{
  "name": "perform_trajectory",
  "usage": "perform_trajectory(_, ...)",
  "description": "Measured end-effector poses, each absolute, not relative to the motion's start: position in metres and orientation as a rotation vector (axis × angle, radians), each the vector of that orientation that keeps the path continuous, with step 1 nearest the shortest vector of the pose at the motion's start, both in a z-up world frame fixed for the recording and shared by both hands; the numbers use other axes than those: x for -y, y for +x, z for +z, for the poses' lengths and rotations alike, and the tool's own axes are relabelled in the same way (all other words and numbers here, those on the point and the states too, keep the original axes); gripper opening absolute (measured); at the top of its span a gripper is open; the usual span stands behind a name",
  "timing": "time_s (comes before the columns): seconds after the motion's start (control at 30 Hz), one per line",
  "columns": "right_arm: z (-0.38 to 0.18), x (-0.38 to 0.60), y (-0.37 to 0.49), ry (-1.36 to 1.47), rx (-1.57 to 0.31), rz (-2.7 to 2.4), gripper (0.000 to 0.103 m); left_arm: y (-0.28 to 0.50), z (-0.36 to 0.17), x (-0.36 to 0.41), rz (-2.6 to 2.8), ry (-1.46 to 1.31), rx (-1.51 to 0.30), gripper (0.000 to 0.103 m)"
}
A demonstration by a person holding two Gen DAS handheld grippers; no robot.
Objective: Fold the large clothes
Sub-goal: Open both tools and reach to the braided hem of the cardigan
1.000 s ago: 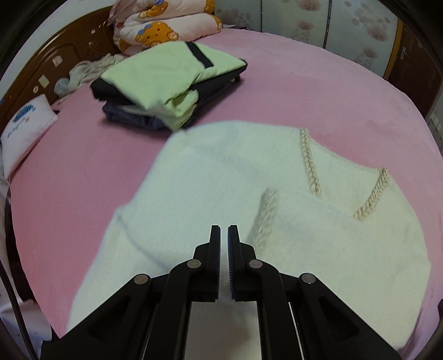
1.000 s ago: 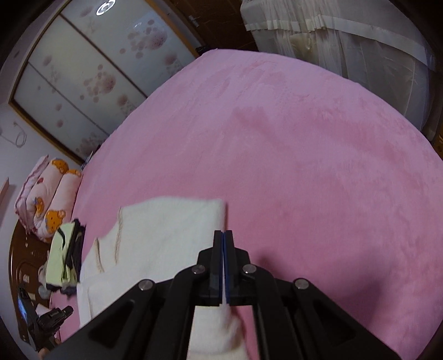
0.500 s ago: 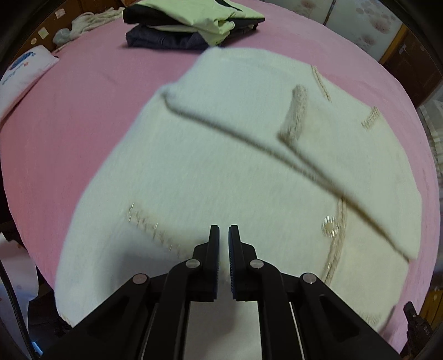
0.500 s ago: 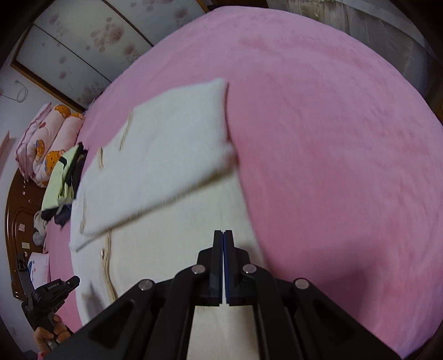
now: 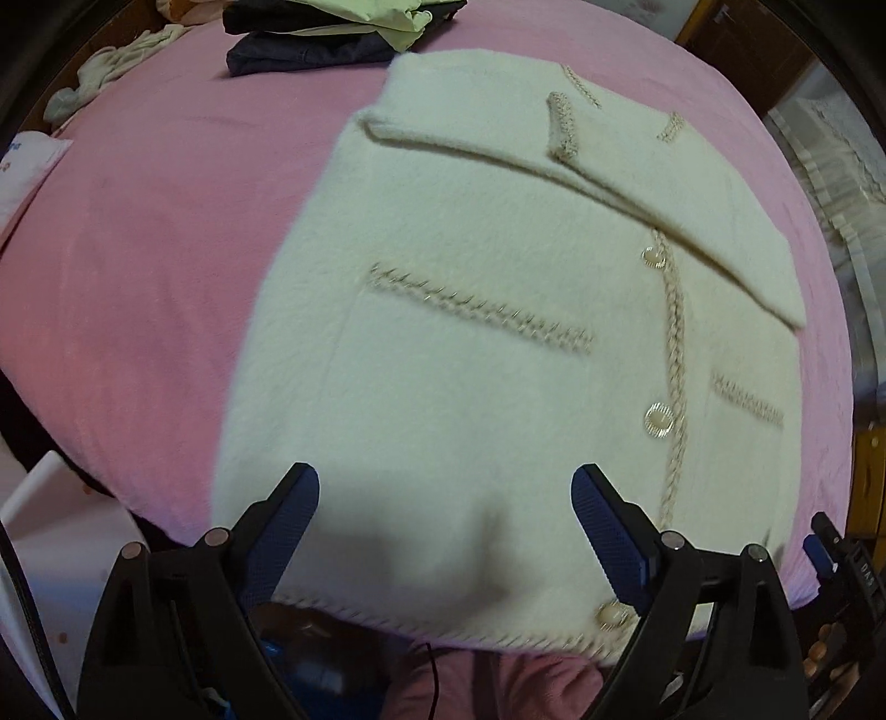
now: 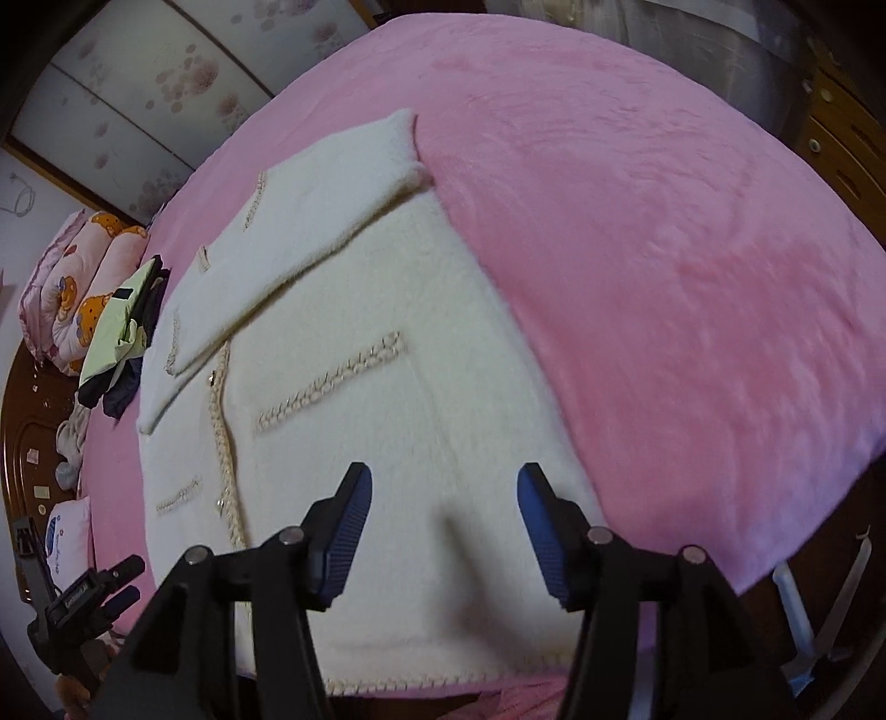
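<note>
A cream fuzzy cardigan (image 5: 470, 343) with braided trim and buttons lies flat on the pink bed (image 5: 138, 249), both sleeves folded across its chest. Its hem reaches the near bed edge. My left gripper (image 5: 446, 493) hovers above the hem's left part, jaws opening wide, nothing between the pads. In the right wrist view the same cardigan (image 6: 360, 399) spreads below my right gripper (image 6: 443, 493), whose jaws are opening over the hem's right part with nothing gripped. The left gripper (image 6: 83, 603) shows at the lower left there.
A pile of folded clothes (image 5: 332, 27), green on dark, sits beyond the cardigan's collar. Rolled bear-print quilts (image 6: 72, 288) and a wooden headboard (image 6: 22, 443) lie at the bed's head. Pink blanket (image 6: 664, 249) stretches right of the cardigan. A white pillow (image 5: 27, 171) lies left.
Both grippers have opened from shut and pulled back along the cardigan from the sleeves to the hem. The sleeves now lie folded across the chest.
</note>
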State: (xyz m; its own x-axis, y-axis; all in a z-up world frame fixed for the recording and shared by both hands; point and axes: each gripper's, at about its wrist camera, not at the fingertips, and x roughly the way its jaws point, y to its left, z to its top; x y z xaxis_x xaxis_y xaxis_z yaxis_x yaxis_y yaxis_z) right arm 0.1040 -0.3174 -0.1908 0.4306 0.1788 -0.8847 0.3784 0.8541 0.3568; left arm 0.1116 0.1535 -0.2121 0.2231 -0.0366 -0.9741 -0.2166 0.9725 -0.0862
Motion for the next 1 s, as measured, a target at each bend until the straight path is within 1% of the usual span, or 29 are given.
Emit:
perform_trajectory(0.1,-0.19,0.315,0.086,0.579,-1.158,-0.154,0.058,0.094,-0.207,-0.167,0.137,-0.206,-1.36,0.092)
perform_trajectory(0.17,-0.189,0.314,0.075,0.59,-1.168,-0.171,0.061,0.081,-0.205,-0.177,0.151,-0.213,-1.372,0.092)
perform_trajectory(0.37,-0.199,0.327,0.043,0.601,-1.206,-0.221,0.062,0.048,-0.216,-0.204,0.215,-0.173,-1.417,0.092)
perform_trajectory(0.47,-0.213,0.335,0.031,0.596,-1.23,-0.252,0.062,0.037,-0.231,-0.22,0.271,-0.142,-1.463,0.092)
perform_trajectory(0.57,-0.23,0.342,0.023,0.608,-1.246,-0.253,0.062,0.029,-0.244,-0.239,0.31,-0.181,-1.513,0.092)
perform_trajectory(0.73,-0.262,0.348,0.018,0.656,-1.308,-0.236,0.062,0.021,-0.253,-0.261,0.281,-0.216,-1.51,0.092)
perform_trajectory(0.83,-0.265,0.347,0.02,0.686,-1.299,-0.21,0.062,0.021,-0.26,-0.269,0.239,-0.214,-1.516,0.092)
perform_trajectory(1.0,-0.265,0.338,0.029,0.621,-1.319,-0.183,0.061,0.022,-0.272,-0.292,0.237,-0.267,-1.514,0.092)
